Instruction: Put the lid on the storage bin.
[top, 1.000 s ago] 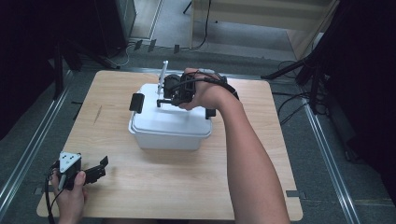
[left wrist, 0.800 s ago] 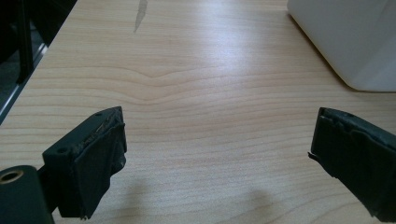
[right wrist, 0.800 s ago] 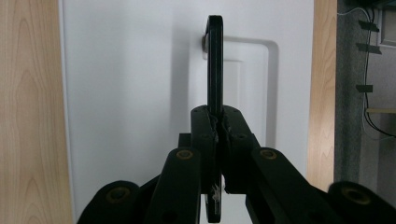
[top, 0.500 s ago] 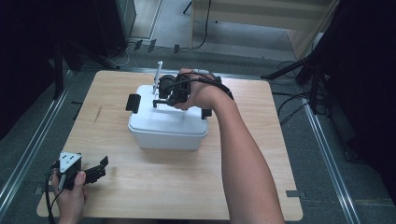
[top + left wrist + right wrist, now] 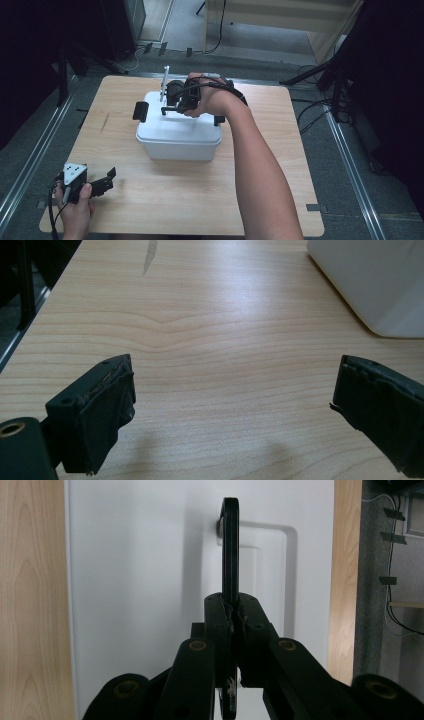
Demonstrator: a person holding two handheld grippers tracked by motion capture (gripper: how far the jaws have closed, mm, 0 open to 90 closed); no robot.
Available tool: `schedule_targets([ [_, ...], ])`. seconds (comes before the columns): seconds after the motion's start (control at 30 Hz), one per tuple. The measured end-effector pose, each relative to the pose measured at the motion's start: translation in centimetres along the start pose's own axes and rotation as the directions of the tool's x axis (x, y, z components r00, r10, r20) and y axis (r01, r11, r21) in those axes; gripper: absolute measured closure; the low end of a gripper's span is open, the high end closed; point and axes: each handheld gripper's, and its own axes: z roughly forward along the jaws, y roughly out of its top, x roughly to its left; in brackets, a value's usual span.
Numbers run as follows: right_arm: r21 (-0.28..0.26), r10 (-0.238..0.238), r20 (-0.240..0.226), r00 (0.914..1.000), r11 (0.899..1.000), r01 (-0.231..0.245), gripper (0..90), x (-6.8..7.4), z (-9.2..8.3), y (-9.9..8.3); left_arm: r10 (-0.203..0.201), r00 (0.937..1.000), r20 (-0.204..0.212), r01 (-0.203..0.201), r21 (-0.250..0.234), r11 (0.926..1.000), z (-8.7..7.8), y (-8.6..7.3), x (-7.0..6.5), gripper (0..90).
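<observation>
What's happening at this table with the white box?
A person is working with a hand-held gripper in each hand. The right gripper is shut on the black handle standing up from the lid of a white plastic box in the middle of the wooden table. Black side latches show on the box. The left gripper rests near the table's front left corner with its jaws open and nothing between them.
</observation>
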Motion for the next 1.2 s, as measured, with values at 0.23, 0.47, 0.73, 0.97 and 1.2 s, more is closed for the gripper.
schedule_targets([
  [0.23, -0.016, 0.011, -0.01, 0.9999, 1.0, -0.012, 85.6, -0.1, 0.5, -0.3, 0.0, 1.0, 0.001, 0.0, 0.0, 1.0, 0.0, 0.0, 0.0, 4.1],
  [0.47, -0.039, 0.011, -0.037, 0.9993, 0.999, -0.012, 60.0, 0.2, 0.5, -0.6, 0.003, 1.0, 0.001, -0.003, -0.001, 1.0, 0.0, 0.0, 0.0, 4.1],
  [0.73, -0.001, 0.119, -0.015, 0.9928, 0.993, -0.119, 8.1, 0.5, -0.5, -2.2, 0.008, 1.0, -0.001, -0.008, 0.001, 1.0, 0.0, 0.0, 0.0, 4.1],
  [0.97, -0.037, 0.19, -0.02, 0.9817, 0.981, -0.19, 0.0, 1.0, -1.8, -5.9, 0.015, 0.9999, -0.006, -0.015, 0.005, 0.9999, 0.0, 0.0, -0.1, 4.1],
  [1.2, -0.046, 0.247, -0.007, 0.9691, 0.968, -0.247, 0.0, 1.8, -2.8, -10.3, 0.02, 0.9997, -0.015, -0.02, 0.008, 0.9998, 0.1, 0.0, -0.2, 4.1],
])
